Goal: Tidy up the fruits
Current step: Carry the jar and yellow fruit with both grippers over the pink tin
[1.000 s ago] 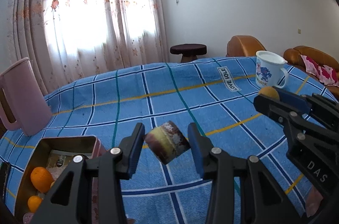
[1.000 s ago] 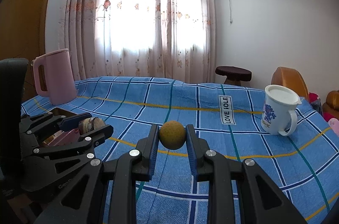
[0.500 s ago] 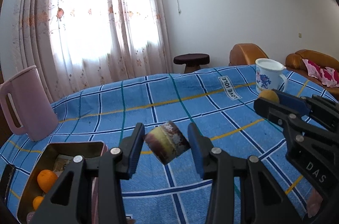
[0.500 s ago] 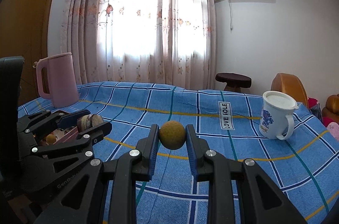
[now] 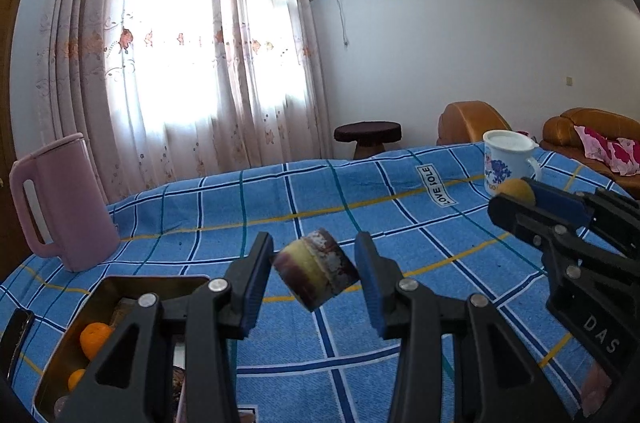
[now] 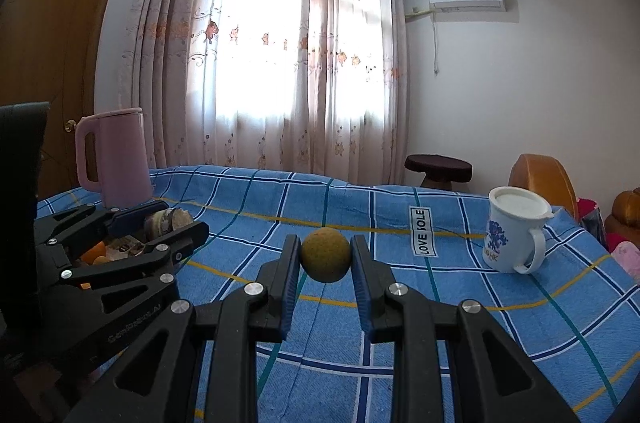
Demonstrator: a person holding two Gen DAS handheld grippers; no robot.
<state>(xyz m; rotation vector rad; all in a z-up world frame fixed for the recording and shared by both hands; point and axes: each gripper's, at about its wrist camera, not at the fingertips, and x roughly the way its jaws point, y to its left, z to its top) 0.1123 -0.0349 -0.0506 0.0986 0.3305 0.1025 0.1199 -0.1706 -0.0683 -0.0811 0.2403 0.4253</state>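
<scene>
A: We have 2 grippers up over the blue checked cloth [image 5: 248,215]. In our left gripper [image 5: 316,273] sits a short purple and yellow fruit chunk [image 5: 316,273], tilted, its 2 ends against the blue pads, so the jaws pinch it across its length.

B: Agreed. From the right wrist view we see that same left gripper [image 6: 172,223] at the left, with the chunk [image 6: 168,221] between its tips, clear of the cloth.

A: And our right gripper [image 6: 325,261] pinches a round yellow-brown fruit [image 6: 325,260] right at the tips, the jaws pressed on its 2 sides. The ball sits centred between the pads, lifted off the cloth.

B: From the left wrist view it shows at the far right, the round fruit [image 5: 516,189] peeking over the right gripper [image 5: 520,197].

A: Near left, below our left gripper, lies an open metal tin [image 5: 120,287] with 2 small oranges [image 5: 95,339] in it. We cannot tell what else is inside.

B: Far left stands a pink jug [image 5: 60,199]; far right a white mug [image 6: 514,229], with a "LOVE" label [image 6: 420,231] on the cloth between it and the round fruit.
</scene>
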